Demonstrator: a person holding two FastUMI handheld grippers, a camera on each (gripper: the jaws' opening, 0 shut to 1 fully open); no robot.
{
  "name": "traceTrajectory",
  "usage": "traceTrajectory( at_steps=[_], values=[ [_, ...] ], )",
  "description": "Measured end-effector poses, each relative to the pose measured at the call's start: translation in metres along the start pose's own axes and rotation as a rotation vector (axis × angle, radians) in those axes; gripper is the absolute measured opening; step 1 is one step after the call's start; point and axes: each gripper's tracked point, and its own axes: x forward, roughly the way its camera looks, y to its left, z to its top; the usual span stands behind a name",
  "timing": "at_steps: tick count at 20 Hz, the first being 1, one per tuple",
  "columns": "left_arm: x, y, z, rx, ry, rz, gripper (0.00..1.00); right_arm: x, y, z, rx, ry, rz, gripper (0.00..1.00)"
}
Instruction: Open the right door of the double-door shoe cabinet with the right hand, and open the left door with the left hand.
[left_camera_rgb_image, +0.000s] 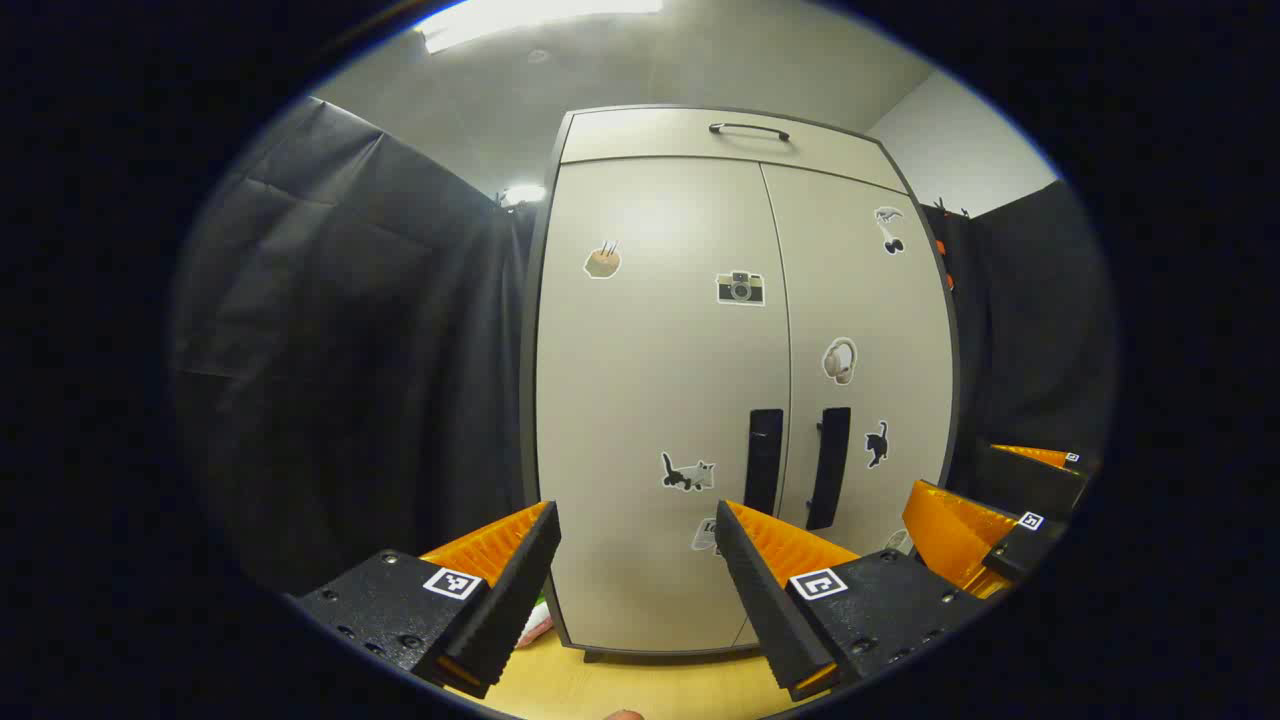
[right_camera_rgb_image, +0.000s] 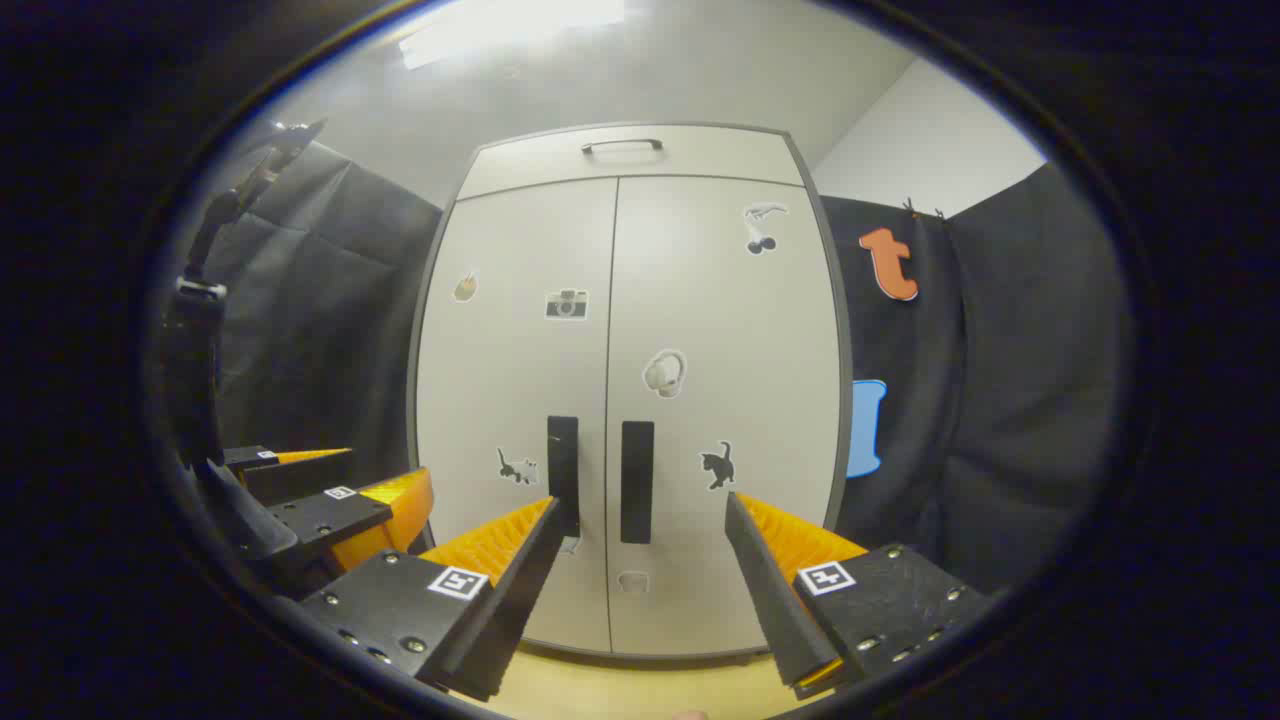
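Observation:
A pale double-door shoe cabinet (left_camera_rgb_image: 650, 380) (right_camera_rgb_image: 700, 330) stands ahead with both doors shut and stickers on them. Two dark vertical handles flank the centre seam: the left door's handle (left_camera_rgb_image: 764, 460) (right_camera_rgb_image: 562, 472) and the right door's handle (left_camera_rgb_image: 830, 466) (right_camera_rgb_image: 637, 481). My left gripper (left_camera_rgb_image: 635, 530) is open, short of the left door, its right finger lined up below the left handle. My right gripper (right_camera_rgb_image: 640, 525) is open, facing the right handle without touching it. In the left gripper view the right gripper (left_camera_rgb_image: 1000, 500) shows at lower right; in the right gripper view the left gripper (right_camera_rgb_image: 330, 490) shows at lower left.
A drawer front with a dark bar handle (left_camera_rgb_image: 748, 131) (right_camera_rgb_image: 622, 146) tops the cabinet. Black cloth walls (left_camera_rgb_image: 340, 360) (right_camera_rgb_image: 1000, 380) stand close on both sides. The cabinet rests on a light wooden floor (left_camera_rgb_image: 620, 680). A dark stand (right_camera_rgb_image: 200, 330) rises at the left.

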Motion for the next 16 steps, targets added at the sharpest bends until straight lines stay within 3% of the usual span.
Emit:
traceTrajectory(
  at_steps=[2,6,7,8,13,14,16],
  values=[
    [0.001,-0.004,0.002,-0.022,-0.001,-0.008,0.92,0.000,-0.003,0.006,0.006,-0.013,-0.015,0.95],
    [0.003,-0.013,0.006,-0.024,-0.005,-0.038,0.95,0.003,-0.001,0.016,0.030,-0.045,-0.008,0.97],
    [0.003,-0.013,0.009,-0.014,-0.014,-0.036,0.90,0.003,-0.001,0.018,0.037,-0.053,-0.006,0.95],
    [0.003,-0.013,0.012,-0.010,-0.025,-0.035,0.95,0.004,0.000,0.019,0.044,-0.057,-0.005,0.95],
    [0.001,-0.009,0.017,-0.016,-0.043,-0.025,0.95,0.007,0.000,0.020,0.061,-0.063,-0.001,0.95],
    [0.000,-0.008,0.017,-0.018,-0.044,-0.020,0.90,0.008,0.000,0.021,0.058,-0.063,0.000,0.95],
    [-0.001,-0.003,0.017,-0.025,-0.046,-0.008,0.95,0.009,-0.003,0.021,0.058,-0.065,-0.002,0.95]
  ],
)
